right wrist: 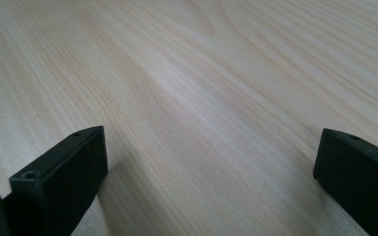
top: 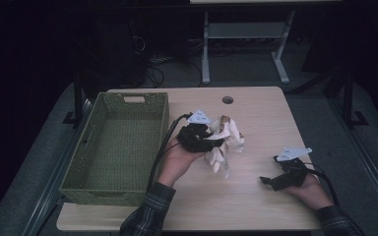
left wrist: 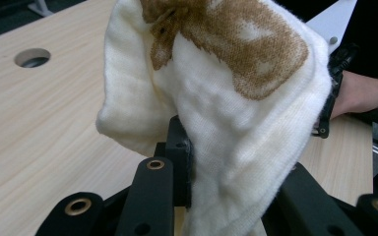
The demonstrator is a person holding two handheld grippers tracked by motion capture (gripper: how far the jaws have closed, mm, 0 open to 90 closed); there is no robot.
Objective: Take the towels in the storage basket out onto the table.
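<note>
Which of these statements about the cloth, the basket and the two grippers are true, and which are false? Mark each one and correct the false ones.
1. The left gripper is shut on the cream cloth. True.
2. The cloth lies inside the green basket. False: it is held over the table, right of the basket.
3. The right gripper has its fingers apart with nothing between them. True.
4. The cloth is plain white. False: it carries a brown pattern.

Cloth (left wrist: 236,113): cream-white knit, brown woven patch. Basket (top: 113,147): olive-green wicker. Table (top: 256,123): pale wood grain. Gripper jaws: black. Sleeve (top: 147,211): dark plaid.
</note>
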